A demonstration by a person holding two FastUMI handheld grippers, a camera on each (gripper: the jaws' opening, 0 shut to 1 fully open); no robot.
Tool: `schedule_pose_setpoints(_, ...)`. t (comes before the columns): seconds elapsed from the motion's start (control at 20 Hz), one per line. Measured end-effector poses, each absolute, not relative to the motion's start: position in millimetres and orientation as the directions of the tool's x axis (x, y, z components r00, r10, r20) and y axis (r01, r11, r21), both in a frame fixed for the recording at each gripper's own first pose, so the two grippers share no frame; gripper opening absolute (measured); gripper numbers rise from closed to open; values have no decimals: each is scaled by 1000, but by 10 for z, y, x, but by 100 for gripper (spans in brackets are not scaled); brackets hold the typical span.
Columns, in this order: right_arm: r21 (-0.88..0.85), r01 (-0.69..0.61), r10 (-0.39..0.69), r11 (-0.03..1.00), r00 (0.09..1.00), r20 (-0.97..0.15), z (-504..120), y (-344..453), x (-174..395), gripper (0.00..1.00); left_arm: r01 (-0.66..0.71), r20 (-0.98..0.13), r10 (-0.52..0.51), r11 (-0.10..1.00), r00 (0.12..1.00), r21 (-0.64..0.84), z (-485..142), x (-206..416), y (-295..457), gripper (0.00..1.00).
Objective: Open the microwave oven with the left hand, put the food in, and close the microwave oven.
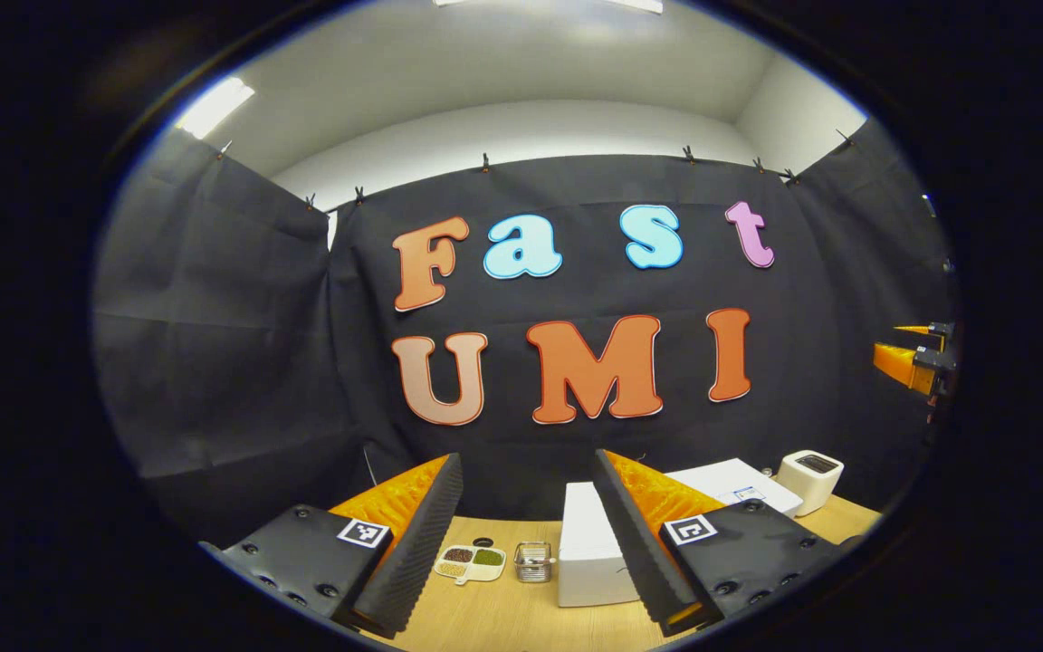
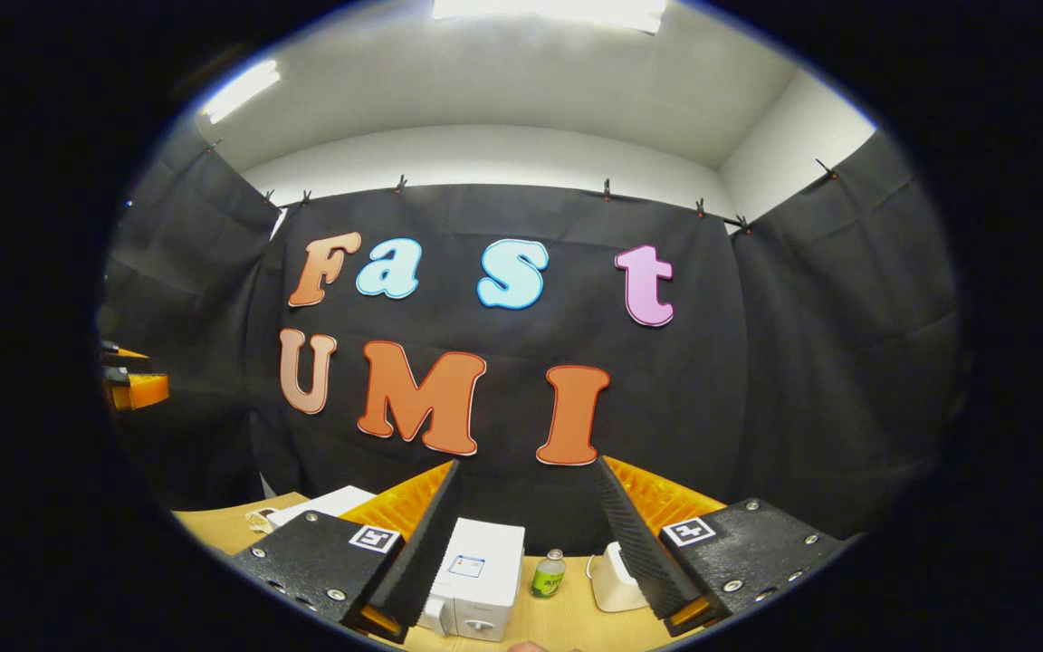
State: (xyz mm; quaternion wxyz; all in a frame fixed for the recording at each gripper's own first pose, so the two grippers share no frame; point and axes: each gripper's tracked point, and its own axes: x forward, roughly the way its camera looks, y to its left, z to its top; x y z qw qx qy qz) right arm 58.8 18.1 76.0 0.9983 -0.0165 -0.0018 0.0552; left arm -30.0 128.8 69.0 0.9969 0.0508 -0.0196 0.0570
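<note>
The microwave oven is a white box standing upright on the wooden table, its door closed; in the right gripper view its front panel shows a round knob low down. The food is a white three-compartment dish holding dark, green and pale portions, lying flat left of the oven.
</note>
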Motion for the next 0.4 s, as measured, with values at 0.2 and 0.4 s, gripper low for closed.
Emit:
schedule_pose_setpoints(0.2, -46, -123, 124, 991, 992, 13, 889, 240, 519, 90, -109, 93, 100, 989, 991, 103, 838, -330, 1193, 91)
schedule_pose_setpoints(0.4, -45, -129, 129, 991, 992, 8, 920, 243, 471, 92, -91, 111, 80, 991, 991, 99, 897, -353, 1095, 94)
